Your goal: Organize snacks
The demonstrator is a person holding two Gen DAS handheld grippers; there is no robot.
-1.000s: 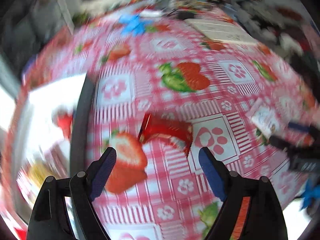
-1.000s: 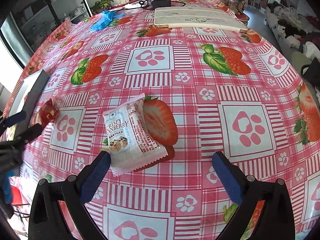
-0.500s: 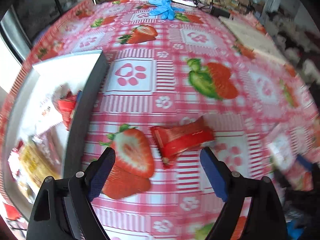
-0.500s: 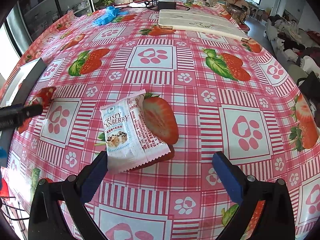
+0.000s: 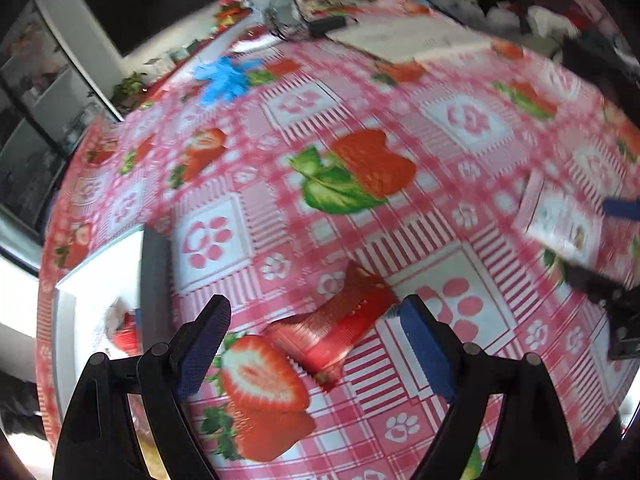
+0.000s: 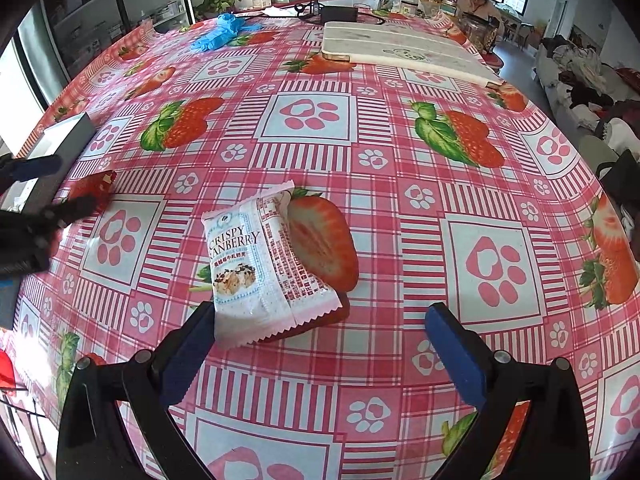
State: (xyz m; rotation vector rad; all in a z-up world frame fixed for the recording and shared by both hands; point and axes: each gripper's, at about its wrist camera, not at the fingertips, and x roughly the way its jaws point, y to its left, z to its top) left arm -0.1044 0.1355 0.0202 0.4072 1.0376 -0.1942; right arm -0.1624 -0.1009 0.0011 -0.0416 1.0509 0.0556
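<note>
A red snack packet (image 5: 332, 326) lies on the strawberry tablecloth between the open fingers of my left gripper (image 5: 316, 342), untouched as far as I can see; it also shows at the left of the right wrist view (image 6: 93, 187). A white "Crispy Cranberry" packet (image 6: 260, 268) lies just ahead of my open right gripper (image 6: 320, 344), near its left finger; it shows blurred in the left wrist view (image 5: 560, 222). A white-lined storage box (image 5: 104, 280) with snacks inside stands at the left.
Blue gloves (image 6: 218, 34) and a long white board (image 6: 404, 54) lie at the far side of the table. Cables and clutter sit at the far edge. The box's dark wall (image 6: 66, 136) is left of the red packet.
My left gripper has swung and closed in on the red packet, which now sits lower between its fingers. My right gripper has edged slightly toward the white packet.
</note>
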